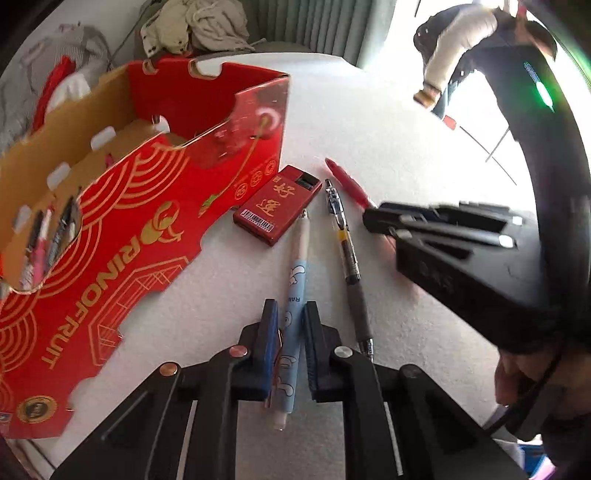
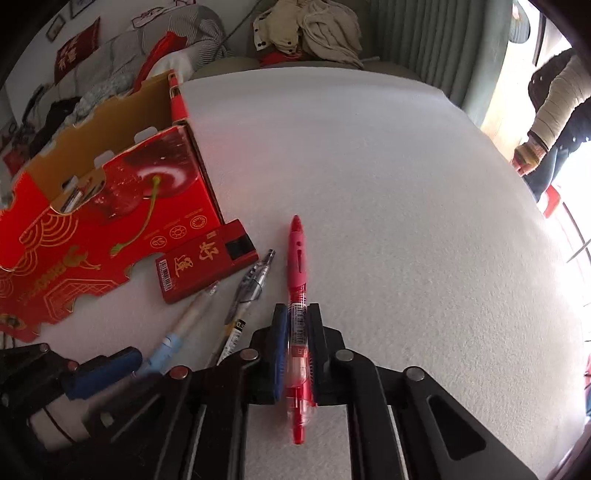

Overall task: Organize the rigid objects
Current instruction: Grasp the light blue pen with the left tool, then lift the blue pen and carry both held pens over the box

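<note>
My left gripper is shut on a light blue pen that lies on the white table. My right gripper is shut on a red pen, which also shows in the left wrist view. A black and clear pen lies between them; it also shows in the right wrist view. A small red box with gold characters lies beside a large red cardboard fruit box holding several pens. Both also show in the right wrist view: the small box and the fruit box.
The white table surface stretches to the right and back. A pile of clothes sits beyond the far edge. A person stands at the far right. The right gripper's body shows in the left wrist view.
</note>
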`<state>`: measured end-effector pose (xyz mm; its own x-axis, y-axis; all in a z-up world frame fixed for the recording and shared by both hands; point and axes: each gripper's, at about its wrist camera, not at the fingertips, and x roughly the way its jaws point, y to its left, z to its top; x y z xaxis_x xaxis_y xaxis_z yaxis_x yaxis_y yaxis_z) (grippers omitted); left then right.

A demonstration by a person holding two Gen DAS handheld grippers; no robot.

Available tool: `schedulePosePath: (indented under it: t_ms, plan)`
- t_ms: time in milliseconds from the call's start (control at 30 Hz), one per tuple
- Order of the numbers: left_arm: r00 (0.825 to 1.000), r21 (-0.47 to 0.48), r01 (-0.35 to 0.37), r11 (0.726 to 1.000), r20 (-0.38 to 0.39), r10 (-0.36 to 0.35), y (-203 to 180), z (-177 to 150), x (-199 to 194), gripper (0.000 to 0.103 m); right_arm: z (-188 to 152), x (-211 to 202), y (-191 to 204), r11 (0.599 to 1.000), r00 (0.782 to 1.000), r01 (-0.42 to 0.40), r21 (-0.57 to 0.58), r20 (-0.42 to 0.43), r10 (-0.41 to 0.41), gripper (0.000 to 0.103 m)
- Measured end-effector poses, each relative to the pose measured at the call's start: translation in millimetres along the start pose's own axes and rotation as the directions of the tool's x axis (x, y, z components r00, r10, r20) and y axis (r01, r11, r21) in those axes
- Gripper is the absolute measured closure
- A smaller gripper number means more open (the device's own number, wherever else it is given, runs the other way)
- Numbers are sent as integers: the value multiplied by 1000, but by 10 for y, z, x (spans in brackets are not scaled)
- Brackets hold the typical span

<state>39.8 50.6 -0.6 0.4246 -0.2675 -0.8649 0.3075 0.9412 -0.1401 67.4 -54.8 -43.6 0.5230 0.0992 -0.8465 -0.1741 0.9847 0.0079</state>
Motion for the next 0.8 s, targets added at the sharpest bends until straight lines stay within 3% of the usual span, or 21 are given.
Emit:
schedulePosePath:
  t_ms: [133, 267, 667, 800]
  plan:
    - [1000, 17, -24, 1000, 2, 24, 11, -5, -17, 89, -107, 23, 11, 999, 1000, 8, -51, 24, -7, 92]
    - [1000, 1, -12, 1000, -8, 12, -27, -21, -61, 89, -107, 77, -57, 1000, 999, -25, -17, 25, 25, 92]
    - [1000, 6, -13, 1000, 0, 13, -54, -1, -155, 90, -277, -359, -197, 995, 992, -100, 30, 80, 97, 92]
    - [998, 4, -30, 1000, -56, 30, 21, 54, 8, 87, -315, -377, -156, 995, 993, -94, 16, 69, 93, 92]
